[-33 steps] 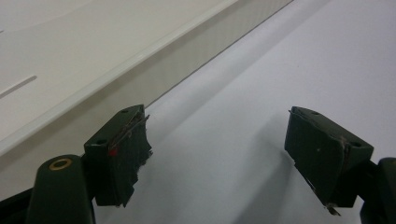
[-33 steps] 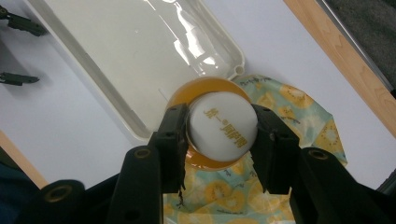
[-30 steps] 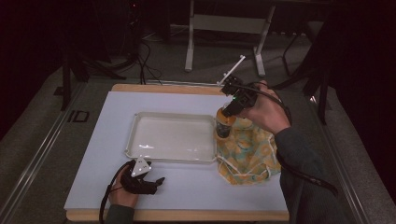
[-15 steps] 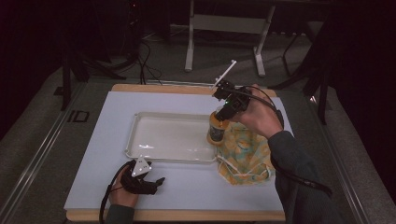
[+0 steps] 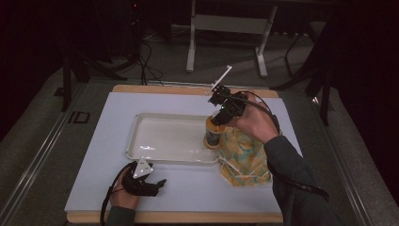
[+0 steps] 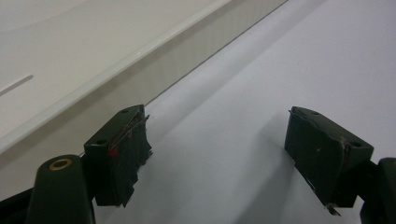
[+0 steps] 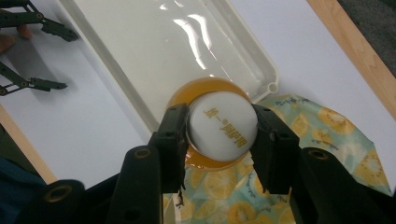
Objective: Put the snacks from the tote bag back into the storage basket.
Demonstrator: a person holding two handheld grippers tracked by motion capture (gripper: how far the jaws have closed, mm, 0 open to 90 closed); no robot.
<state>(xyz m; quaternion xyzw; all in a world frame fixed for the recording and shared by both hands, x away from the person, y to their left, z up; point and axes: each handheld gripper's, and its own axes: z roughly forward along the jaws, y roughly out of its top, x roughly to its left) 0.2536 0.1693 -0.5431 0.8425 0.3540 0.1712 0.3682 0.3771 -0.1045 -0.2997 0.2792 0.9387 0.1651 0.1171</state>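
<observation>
— Two jaws of the left hand-held gripper (image 6: 217, 158) stand wide apart with nothing between them, low over the white table (image 5: 188, 188) at its near edge. Can you see more of it?

— In the high view, the left hand-held gripper (image 5: 153, 185) lies in a hand whose forearm is cut off by the bottom edge. Just beyond it runs the near rim of the clear tray (image 5: 141, 155); in the left gripper view the tray (image 6: 70, 60) shows as a wall and a rim, its far part cropped.

— And the right one?

— The right hand-held gripper (image 7: 222, 128) is clamped on the white cap of an orange bottle (image 7: 222, 123), seen from above, so the bottle's body is mostly hidden. In the high view the bottle (image 5: 212, 135) hangs at the tray's right end, above its corner; whether its base touches anything I cannot tell.

— What lies beside it?

— A bag printed with fruit slices (image 5: 244, 157), right of the tray, partly covered by the person's sleeve. The room behind the table is too dark to read.
</observation>
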